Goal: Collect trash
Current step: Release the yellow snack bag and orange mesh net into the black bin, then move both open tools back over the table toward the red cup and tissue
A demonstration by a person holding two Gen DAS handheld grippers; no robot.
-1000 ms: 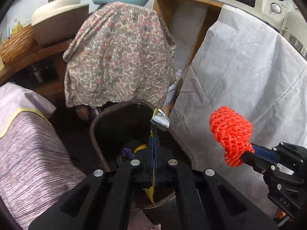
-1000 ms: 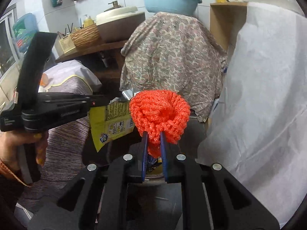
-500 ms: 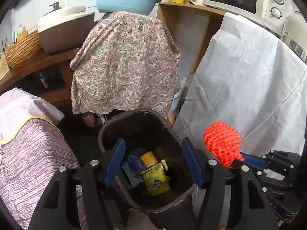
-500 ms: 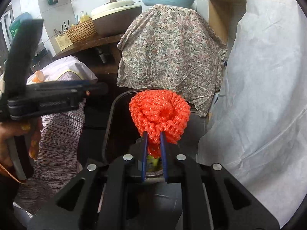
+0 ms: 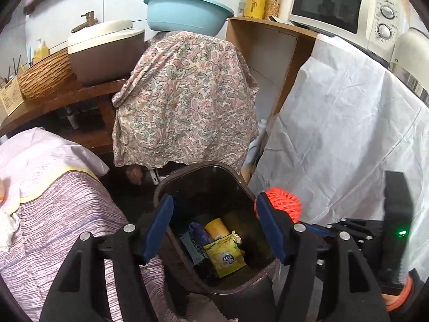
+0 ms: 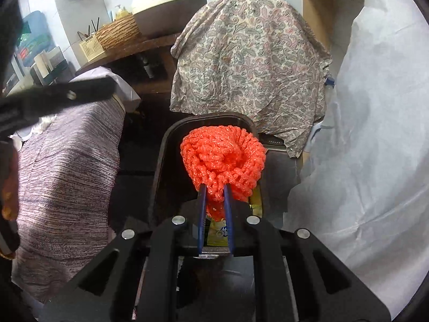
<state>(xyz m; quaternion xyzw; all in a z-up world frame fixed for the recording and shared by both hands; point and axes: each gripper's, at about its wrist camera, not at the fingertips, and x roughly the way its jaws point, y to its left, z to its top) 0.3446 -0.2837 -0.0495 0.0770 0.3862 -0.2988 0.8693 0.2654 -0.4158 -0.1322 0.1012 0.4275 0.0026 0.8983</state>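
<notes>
A dark brown trash bin [image 5: 185,173] stands on the floor below me; it also shows in the right wrist view [image 6: 161,161]. Inside lie a yellow snack packet [image 5: 225,257], a yellow tube [image 5: 216,228] and dark blue wrappers [image 5: 197,237]. My left gripper [image 5: 214,228] is open and empty above the bin. My right gripper [image 6: 215,191] is shut on an orange foam net [image 6: 224,158] and holds it over the bin's mouth. The net also shows in the left wrist view [image 5: 285,204], at the bin's right rim.
A paisley cloth [image 5: 185,99] covers something behind the bin. A white sheet [image 5: 346,139] hangs on the right. A striped purple cloth [image 5: 61,214] covers furniture on the left. A blue basin [image 5: 187,13], a cooker [image 5: 104,48] and a microwave [image 5: 337,5] stand behind.
My left gripper opened and the yellow packet fell into the bin. My right gripper moved the orange net forward and down over the bin's mouth.
</notes>
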